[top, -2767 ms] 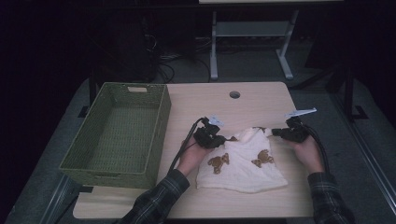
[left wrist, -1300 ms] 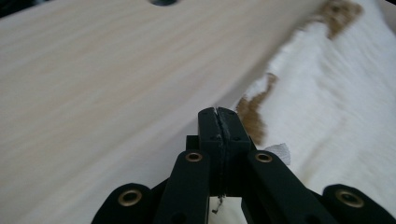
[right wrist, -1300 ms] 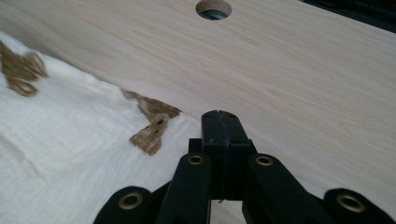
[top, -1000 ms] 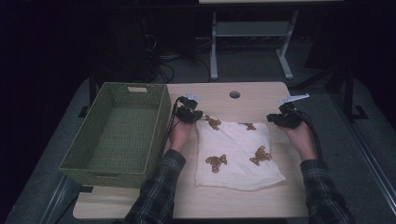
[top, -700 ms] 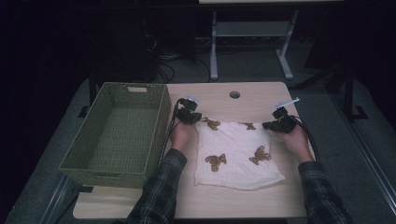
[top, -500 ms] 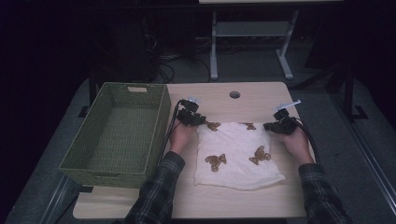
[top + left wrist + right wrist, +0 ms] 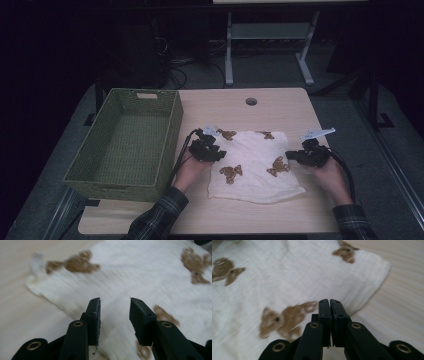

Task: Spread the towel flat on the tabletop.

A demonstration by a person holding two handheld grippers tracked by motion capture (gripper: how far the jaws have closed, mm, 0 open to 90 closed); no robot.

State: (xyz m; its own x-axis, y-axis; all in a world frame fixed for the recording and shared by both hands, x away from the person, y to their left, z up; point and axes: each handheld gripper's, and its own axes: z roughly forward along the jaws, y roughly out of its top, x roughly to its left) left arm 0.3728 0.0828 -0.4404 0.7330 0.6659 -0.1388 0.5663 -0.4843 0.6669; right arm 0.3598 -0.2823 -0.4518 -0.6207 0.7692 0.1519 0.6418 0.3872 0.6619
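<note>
On the table beside the green basket (image 7: 125,142), the bear-print cloth (image 7: 255,165) lies spread flat, both hands drawn back from its far corners, left gripper (image 7: 115,307) just opened empty, right gripper (image 7: 329,302) shut on nothing, so another fold seems next.

High view looks down from afar; both gripper views closely share the towel (image 7: 252,165).

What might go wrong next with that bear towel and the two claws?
The left claw has just been opening, with nothing between its jaws, so it holds none of the towel. The right claw is shut with no cloth visible between its jaws. A lift now would probably leave the towel on the table.
</note>
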